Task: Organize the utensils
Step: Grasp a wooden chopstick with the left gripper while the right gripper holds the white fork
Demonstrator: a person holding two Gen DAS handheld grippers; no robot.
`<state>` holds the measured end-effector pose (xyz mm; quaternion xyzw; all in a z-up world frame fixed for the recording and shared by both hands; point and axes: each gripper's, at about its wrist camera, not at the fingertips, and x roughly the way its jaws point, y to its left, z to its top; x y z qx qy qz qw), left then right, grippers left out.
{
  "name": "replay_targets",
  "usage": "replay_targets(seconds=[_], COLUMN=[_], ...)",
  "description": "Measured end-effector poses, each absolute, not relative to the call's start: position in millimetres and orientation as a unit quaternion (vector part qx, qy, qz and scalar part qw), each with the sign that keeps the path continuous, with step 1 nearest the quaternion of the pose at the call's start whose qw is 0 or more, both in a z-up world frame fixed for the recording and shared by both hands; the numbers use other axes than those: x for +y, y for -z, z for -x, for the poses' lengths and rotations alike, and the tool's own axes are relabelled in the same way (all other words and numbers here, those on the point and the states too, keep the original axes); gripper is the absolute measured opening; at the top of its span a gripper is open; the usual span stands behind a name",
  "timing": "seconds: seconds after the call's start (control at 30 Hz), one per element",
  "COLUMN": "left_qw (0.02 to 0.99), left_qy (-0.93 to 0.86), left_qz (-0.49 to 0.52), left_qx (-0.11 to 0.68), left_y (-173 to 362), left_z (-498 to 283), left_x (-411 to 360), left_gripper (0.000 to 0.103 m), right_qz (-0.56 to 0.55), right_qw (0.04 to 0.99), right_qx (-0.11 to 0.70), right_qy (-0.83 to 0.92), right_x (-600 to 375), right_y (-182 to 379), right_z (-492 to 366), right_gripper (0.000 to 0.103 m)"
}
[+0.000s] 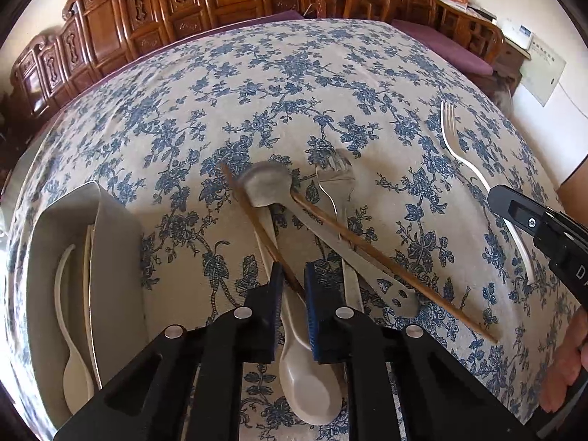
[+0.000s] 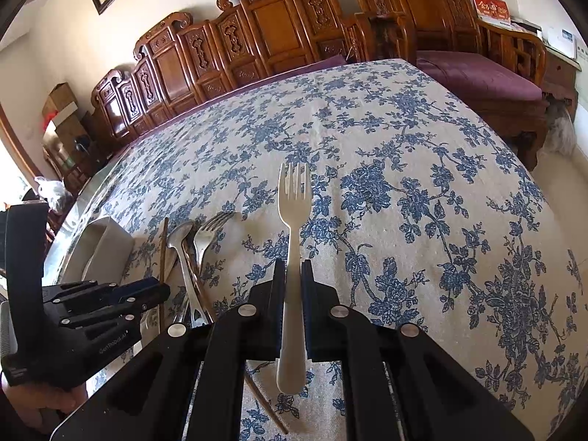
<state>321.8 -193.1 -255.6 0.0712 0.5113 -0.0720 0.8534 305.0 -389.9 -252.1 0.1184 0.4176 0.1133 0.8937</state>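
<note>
Table: covered by a white cloth with blue flowers (image 1: 367, 73), carved wooden furniture (image 2: 264, 36) behind it at 12 o'clock
Container: a white utensil holder (image 1: 114, 228) lies on the cloth at 9 o'clock in the left wrist view; in the right wrist view it is at 9 o'clock too, behind the left gripper
Inside the container: a white spoon (image 1: 71, 330) with its bowl toward the camera, and beside it some thin pale handles which I cannot identify
Loose pile: in the middle of the left wrist view, a metal spoon (image 1: 268, 187), a metal fork (image 1: 336, 172) and two brown chopsticks (image 1: 386, 257), all crossing each other
Left gripper (image 1: 294, 294): its pads are pressed on one chopstick, and a white ceramic spoon (image 1: 308, 382) lies on the cloth just under the fingers, bowl at 6 o'clock
Right gripper (image 2: 293, 286): clenched on the handle of a white plastic fork (image 2: 294, 198), whose prongs point to 12 o'clock and whose handle end shows at 6 o'clock
Position of the white fork: at 3 o'clock from the pile, well apart from the container
</note>
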Motion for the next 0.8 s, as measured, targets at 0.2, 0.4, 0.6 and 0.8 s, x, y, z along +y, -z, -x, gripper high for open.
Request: replay_targets(seconds=[0.2, 0.4, 0.6, 0.8], left_qw=[0.852, 0.855, 0.857, 0.854], left_qy=[0.074, 0.077, 0.08, 0.081], left_qz=[-0.065, -0.062, -0.05, -0.055], left_qx=[0.514, 0.509, 0.507, 0.511], left_y=[254, 248, 244, 245], left_z=[-321, -318, -318, -320], left_x=[-188, -183, -179, -183], left_gripper=[0.005, 0.0, 0.0, 0.001], right_qz=[-0.116, -0.106, -0.094, -0.098], right_qw=[0.891, 0.892, 0.892, 0.892], right_qx=[0.422, 0.422, 0.424, 0.423], right_qy=[-0.117, -0.123, -0.126, -0.125], right_x=[-388, -381, -375, -376], right_y=[253, 252, 253, 253], right_z=[-306, -305, -304, -304], right_gripper=[0.01, 0.01, 0.01, 0.01])
